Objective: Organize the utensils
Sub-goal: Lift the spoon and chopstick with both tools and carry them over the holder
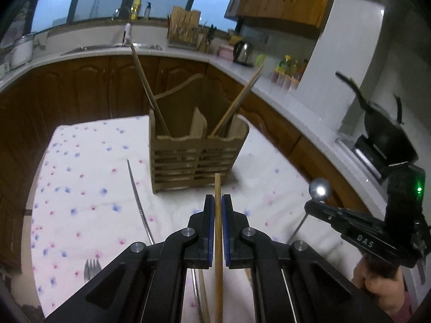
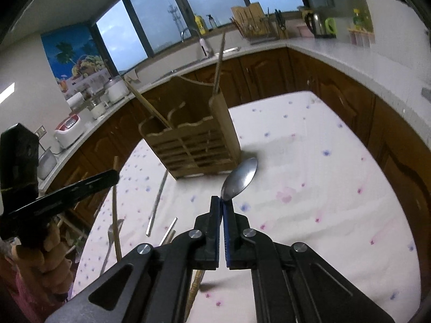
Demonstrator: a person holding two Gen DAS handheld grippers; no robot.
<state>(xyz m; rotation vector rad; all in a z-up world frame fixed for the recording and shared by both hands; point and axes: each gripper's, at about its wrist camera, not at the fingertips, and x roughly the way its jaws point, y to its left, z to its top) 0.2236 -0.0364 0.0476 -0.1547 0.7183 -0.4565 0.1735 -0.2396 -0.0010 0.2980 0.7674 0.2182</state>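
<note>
Utensils are split between your two claws, the wooden caddy (image 1: 198,148) and the flowered cloth on the table (image 1: 80,177). Your left claw (image 1: 218,204) is pinching a wooden chopstick (image 1: 218,231) that runs lengthwise between the pads, tip forward toward the caddy; that hold lines the stick up with the direction of travel, which should suit dropping it end-first into a compartment. Your right claw (image 2: 222,204) is pressed together on a metal spoon (image 2: 240,177) at the neck just below the bowl, bowl forward and raised off the cloth; gripping so close to the bowl probably leaves the handle hanging behind, but the handle is hidden under the claw, so you cannot confirm that. The caddy stands upright near the table's far side, and two chopsticks already lean out of it, one in the left compartment (image 1: 148,88) and one in the right (image 1: 237,102). Loose items lie on the cloth: a long thin metal piece (image 1: 137,196) to the left of the caddy, and a fork (image 1: 91,269) whose handle is cut off by the claw body. From the right wrist view, further metal handles (image 2: 157,204) lie nearer you; their ends are blurred or covered, so their type is uncertain. How full each caddy slot is cannot be seen.
</note>
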